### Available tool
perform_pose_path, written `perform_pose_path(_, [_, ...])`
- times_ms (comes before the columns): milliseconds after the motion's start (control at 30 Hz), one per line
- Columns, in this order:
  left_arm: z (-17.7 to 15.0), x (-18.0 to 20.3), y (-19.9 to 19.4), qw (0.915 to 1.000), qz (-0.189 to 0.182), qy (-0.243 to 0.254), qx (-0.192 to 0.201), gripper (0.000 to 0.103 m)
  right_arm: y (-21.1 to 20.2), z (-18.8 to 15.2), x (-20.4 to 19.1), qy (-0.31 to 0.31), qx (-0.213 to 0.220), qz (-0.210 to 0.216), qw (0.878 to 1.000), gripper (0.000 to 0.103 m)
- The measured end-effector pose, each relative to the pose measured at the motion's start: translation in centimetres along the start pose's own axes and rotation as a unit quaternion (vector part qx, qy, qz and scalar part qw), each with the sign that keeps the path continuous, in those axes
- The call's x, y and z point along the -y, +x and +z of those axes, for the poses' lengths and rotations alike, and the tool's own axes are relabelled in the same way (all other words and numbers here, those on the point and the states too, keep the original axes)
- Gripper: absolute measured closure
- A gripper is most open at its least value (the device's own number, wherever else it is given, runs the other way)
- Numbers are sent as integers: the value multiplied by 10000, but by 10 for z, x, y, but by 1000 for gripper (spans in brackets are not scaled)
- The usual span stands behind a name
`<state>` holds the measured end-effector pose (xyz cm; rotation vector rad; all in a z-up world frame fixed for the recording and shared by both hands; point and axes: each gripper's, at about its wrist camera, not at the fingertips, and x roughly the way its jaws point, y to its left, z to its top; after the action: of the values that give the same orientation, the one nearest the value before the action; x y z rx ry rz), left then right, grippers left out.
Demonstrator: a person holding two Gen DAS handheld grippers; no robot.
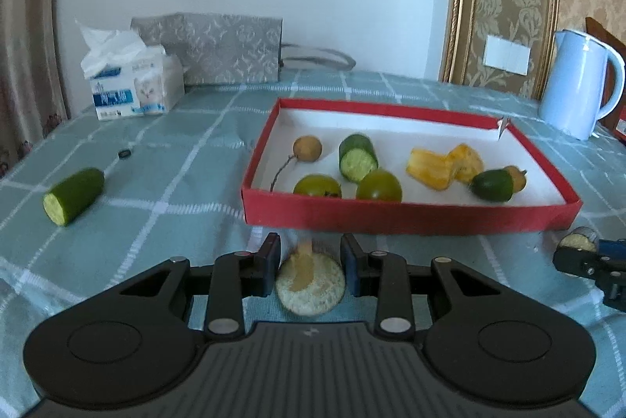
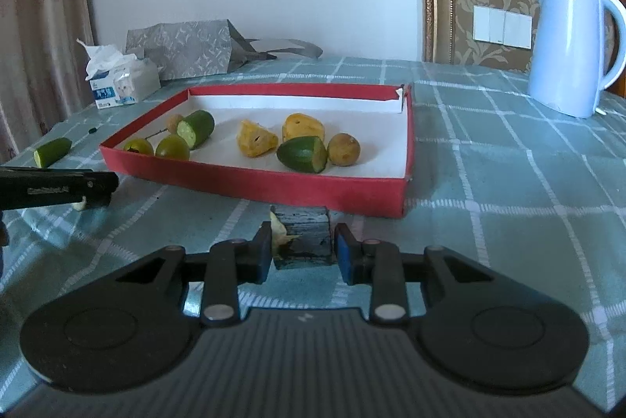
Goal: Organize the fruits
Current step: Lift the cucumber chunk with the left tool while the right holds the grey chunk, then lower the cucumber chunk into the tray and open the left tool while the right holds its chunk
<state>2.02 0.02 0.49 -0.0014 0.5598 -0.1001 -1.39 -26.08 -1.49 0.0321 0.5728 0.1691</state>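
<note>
A red box [image 1: 407,218] with a white floor holds several fruit pieces: brown round fruits, green round fruits, yellow chunks [image 1: 442,163] and green cut pieces [image 1: 358,157]. Just in front of the box, my left gripper [image 1: 311,242] is shut on a pale round fruit piece [image 1: 311,287]. My right gripper [image 2: 303,234] is shut on a dark chunk [image 2: 305,222] near the box's front wall [image 2: 254,187]. In the left wrist view the right gripper [image 1: 587,257] shows at the far right, and the chunk [image 1: 577,242] shows a pale cut face. A green cut piece [image 1: 74,195] lies loose on the cloth to the left.
The table has a green checked cloth [image 2: 528,202]. A pale blue kettle [image 2: 571,46] stands back right of the box. A tissue pack [image 1: 133,85] and a grey patterned bag [image 1: 219,46] sit back left by the wall. A small dark object [image 1: 124,153] lies on the cloth.
</note>
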Motion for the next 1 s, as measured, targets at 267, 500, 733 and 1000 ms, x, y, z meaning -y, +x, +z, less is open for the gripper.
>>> perform_pose_path(267, [33, 36, -3, 9985, -200, 417, 291, 71, -1, 0, 1, 31, 19, 39, 10000, 72])
perform_pose_path(500, [55, 56, 24, 9983, -300, 450, 216, 71, 2, 0, 3, 127, -28, 34, 9999, 72])
perform_pose_path(733, [46, 19, -4, 9975, -45, 674, 208, 71, 4, -1, 3, 131, -118, 120, 9998, 72])
perform_pose_path(1000, [22, -21, -1, 9993, -293, 148, -152, 37, 7, -3, -1, 53, -211, 157, 9996, 72])
